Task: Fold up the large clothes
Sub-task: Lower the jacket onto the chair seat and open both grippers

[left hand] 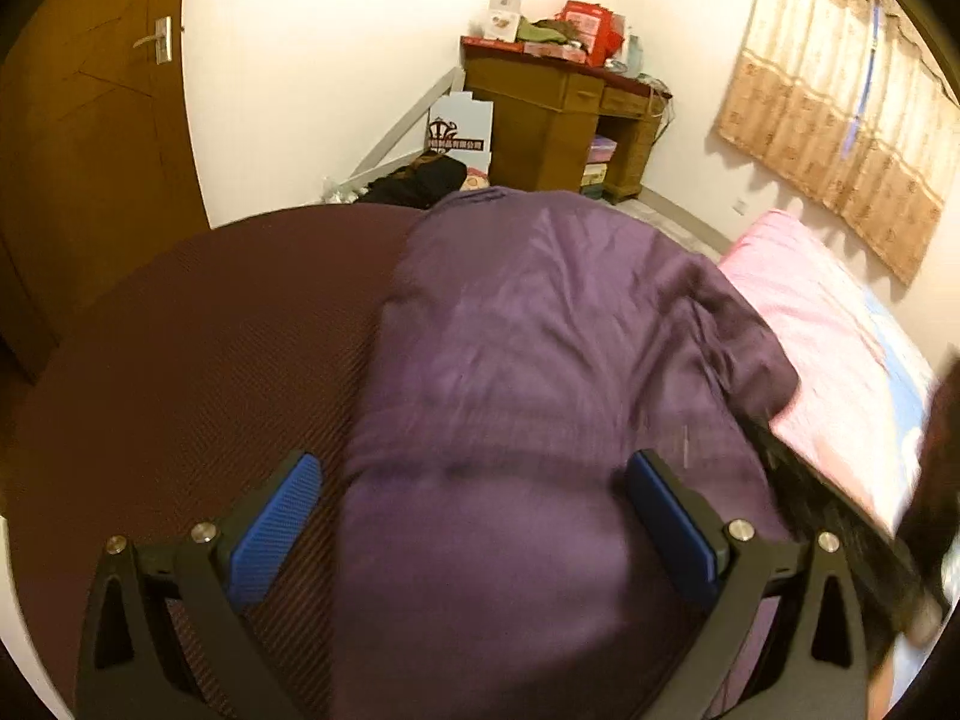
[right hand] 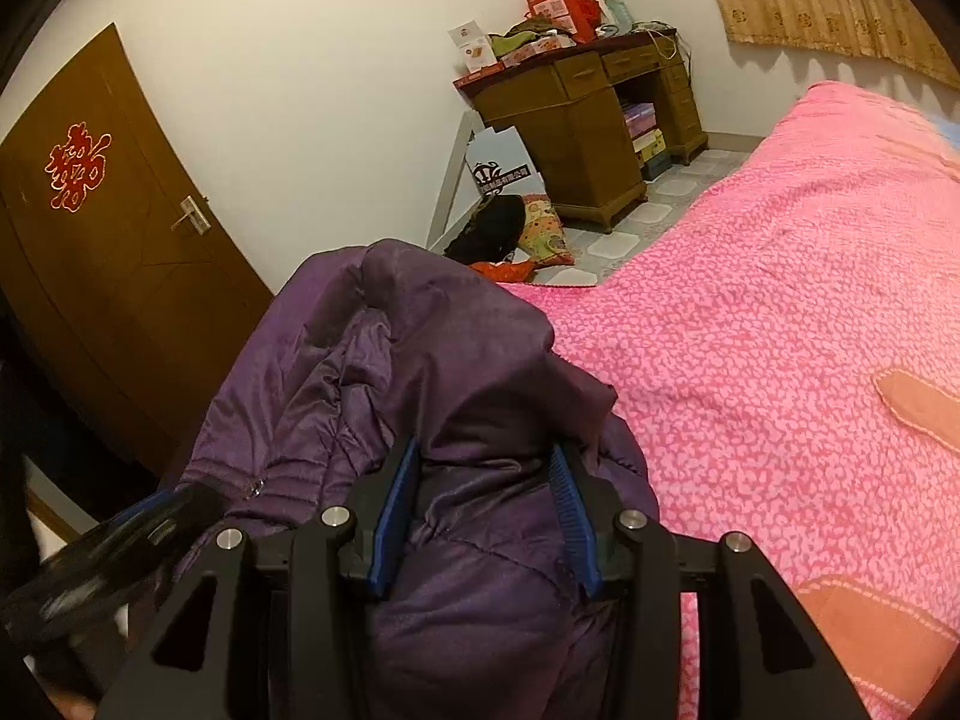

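Showing the left wrist view: the left gripper [left hand: 474, 516] stands with its blue-padded fingers [left hand: 273, 525] spread wide and released, one on each side of the purple padded coat [left hand: 528, 330] without pressing it. The coat lies on a dark maroon mat [left hand: 198, 330], its long axis running straight away from the fingers toward the far wooden desk [left hand: 540, 120]. A pink bedspread [left hand: 828, 348] adjoins the coat on the right. At the right edge a blurred black shape, probably the other gripper, is too smeared to read.

Right wrist view: the right gripper [right hand: 486, 516] is clenched on a bunched fold of the purple padded coat [right hand: 420, 360], both pads pressing the cloth, and the gathered part rises in a hump just beyond the fingertips. The pink bedspread [right hand: 780, 330] fills the right half; a brown door [right hand: 120, 252] stands at left. The left gripper [right hand: 138, 534] appears as a blurred black form at lower left, beside the coat.

Judgement: the right hand already carries the coat's edge, so the coming fold turns on drawing that edge across the long axis toward the maroon side, where the free left fingers are nearer to pin or receive it.
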Available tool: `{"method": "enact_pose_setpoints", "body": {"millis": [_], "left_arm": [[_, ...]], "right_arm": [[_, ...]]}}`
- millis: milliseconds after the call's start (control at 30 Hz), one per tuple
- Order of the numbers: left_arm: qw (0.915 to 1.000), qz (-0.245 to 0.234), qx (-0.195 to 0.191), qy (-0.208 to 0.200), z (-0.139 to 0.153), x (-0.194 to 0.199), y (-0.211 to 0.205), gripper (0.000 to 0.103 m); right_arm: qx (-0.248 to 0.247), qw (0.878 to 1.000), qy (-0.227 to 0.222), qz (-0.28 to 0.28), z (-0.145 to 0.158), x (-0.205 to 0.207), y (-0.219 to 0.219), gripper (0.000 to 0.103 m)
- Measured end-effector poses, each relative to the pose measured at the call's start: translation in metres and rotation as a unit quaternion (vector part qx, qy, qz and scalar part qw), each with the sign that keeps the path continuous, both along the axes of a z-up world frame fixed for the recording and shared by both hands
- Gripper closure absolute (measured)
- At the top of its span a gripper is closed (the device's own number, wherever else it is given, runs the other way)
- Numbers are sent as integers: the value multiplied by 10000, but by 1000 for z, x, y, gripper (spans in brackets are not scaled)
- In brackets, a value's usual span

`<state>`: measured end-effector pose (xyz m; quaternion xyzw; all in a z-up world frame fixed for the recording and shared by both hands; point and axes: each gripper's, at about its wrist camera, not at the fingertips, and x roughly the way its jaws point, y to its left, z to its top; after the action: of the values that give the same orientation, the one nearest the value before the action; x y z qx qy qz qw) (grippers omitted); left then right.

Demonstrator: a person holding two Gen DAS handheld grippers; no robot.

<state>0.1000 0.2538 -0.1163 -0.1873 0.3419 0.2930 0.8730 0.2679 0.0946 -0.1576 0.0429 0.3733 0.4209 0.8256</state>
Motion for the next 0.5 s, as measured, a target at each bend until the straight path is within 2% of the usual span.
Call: {"method": "enact_pose_setpoints", "body": {"millis": [100,233,267,367,433,500], "left_arm": [[9990,12,456,-40,-1,-24,-15,0],[9933,-45,1147,-107,-17,-20,-27,0],[9935,-79,1130,-122,-18,-17,-22,0],[9981,-171,592,-37,-20,-8,-1,0],[9977,-232,637,3,-19,-4,1,0],[9976,-184,673,-6,-19,-4,-1,0]], "right_arm": [[-21,10000,-21,-27,2,-7,-8,58],[-189,9996,-91,-200,4,-12,-3,56],[-252,9993,-125,-237,7,-15,-4,56],[-283,9991,-79,-309,15,-23,-16,54],[-178,9988,-10,-451,23,-33,-31,53],[-55,9981,-311,-530,34,-58,-46,53]]}}
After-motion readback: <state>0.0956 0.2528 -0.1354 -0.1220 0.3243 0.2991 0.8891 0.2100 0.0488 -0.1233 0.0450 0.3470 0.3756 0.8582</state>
